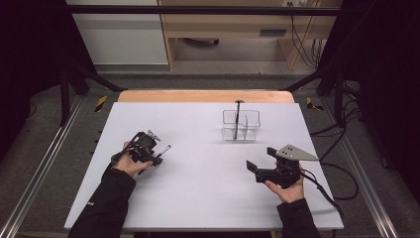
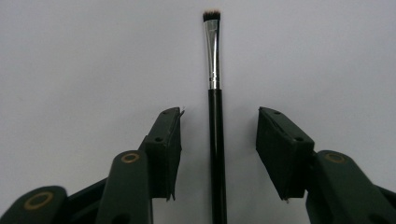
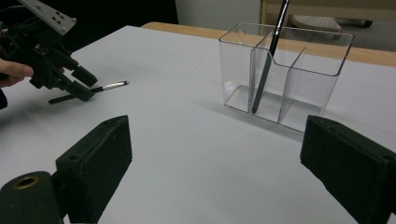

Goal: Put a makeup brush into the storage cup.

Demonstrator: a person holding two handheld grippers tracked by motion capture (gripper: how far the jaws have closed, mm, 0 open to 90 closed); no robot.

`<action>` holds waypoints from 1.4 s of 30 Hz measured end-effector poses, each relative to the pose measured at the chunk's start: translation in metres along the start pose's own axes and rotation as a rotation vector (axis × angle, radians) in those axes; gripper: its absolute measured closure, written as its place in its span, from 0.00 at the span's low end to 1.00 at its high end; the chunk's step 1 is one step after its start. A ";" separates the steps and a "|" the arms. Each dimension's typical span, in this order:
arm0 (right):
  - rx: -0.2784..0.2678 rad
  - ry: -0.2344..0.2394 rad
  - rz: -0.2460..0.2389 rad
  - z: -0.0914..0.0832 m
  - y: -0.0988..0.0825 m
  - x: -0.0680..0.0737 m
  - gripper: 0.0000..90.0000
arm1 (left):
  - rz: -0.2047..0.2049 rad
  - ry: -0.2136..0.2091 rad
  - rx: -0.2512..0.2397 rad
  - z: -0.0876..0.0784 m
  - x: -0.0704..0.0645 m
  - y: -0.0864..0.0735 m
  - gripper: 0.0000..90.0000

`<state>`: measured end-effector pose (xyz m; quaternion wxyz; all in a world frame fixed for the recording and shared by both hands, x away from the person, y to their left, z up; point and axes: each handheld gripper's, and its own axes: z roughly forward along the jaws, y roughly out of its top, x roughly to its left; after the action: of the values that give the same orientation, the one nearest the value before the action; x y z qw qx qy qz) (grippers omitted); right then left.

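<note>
Left gripper: jaws part-open, straddling the brush, pads clear of its handle.
Brush: flat on white table.
Right gripper: jaws wide, empty.
Clear organizer: holds a second brush.

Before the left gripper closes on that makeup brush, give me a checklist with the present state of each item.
1. Brush lies between the left gripper jaws: ok.
2. Pads pressing on the handle: not ok, a gap shows on each side.
3. Brush lies flat on the table, bristles pointing away from the gripper: ok.
4. Clear organizer upright, with free compartments: ok; one brush already leans in it.
5. Right gripper open and apart from the organizer: ok.
</note>
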<state>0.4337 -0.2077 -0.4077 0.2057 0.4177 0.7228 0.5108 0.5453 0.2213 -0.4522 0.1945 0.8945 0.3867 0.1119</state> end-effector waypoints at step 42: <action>0.000 0.011 0.009 0.000 0.000 0.000 0.11 | -0.023 -0.028 0.043 -0.003 -0.002 0.001 0.93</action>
<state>0.4335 -0.2077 -0.4073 0.1995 0.4182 0.7221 0.5138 0.5443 0.2200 -0.4492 0.1819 0.8955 0.3963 0.0887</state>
